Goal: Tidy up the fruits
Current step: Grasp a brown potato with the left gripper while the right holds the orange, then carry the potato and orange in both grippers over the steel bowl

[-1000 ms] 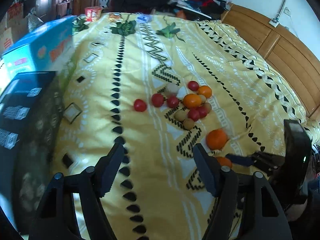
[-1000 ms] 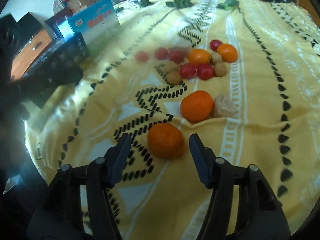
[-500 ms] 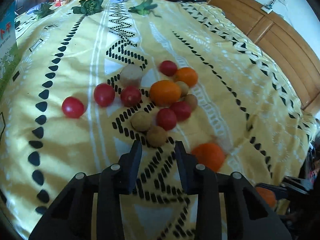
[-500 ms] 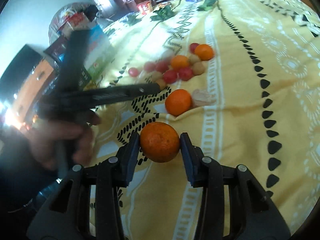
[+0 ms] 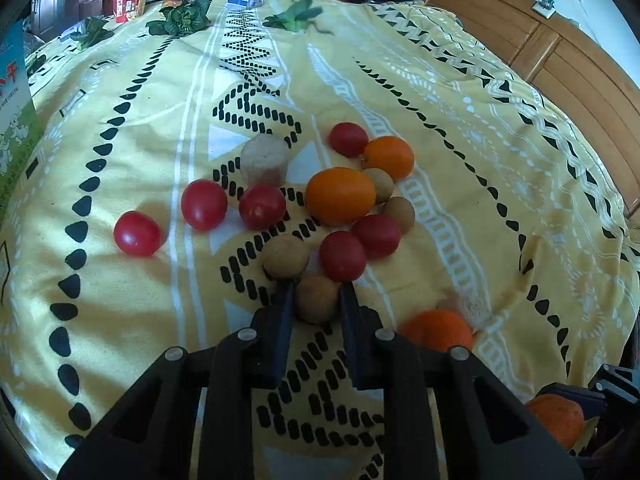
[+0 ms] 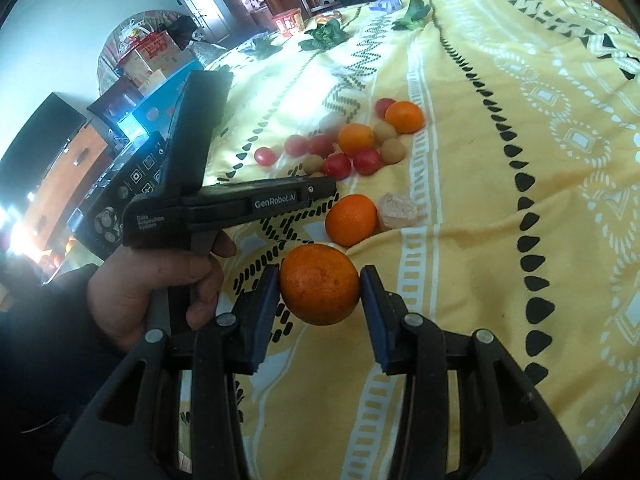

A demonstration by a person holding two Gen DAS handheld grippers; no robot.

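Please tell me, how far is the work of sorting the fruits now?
Early stage: nothing looks grouped yet. In hand: the right gripper holds an orange lifted off the bedspread, and the left gripper, its jaws just closed, pinches a small brown fruit. Left: the tomatoes, other oranges and brown fruits lie mixed together.

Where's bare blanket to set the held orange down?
Free: the yellow patterned blanket right of the fruit cluster toward the wooden headboard, and left of the outermost red cherry tomato. Crowded: mid-blanket, where tomatoes, oranges and tan round fruits touch. The right gripper holds the round orange.
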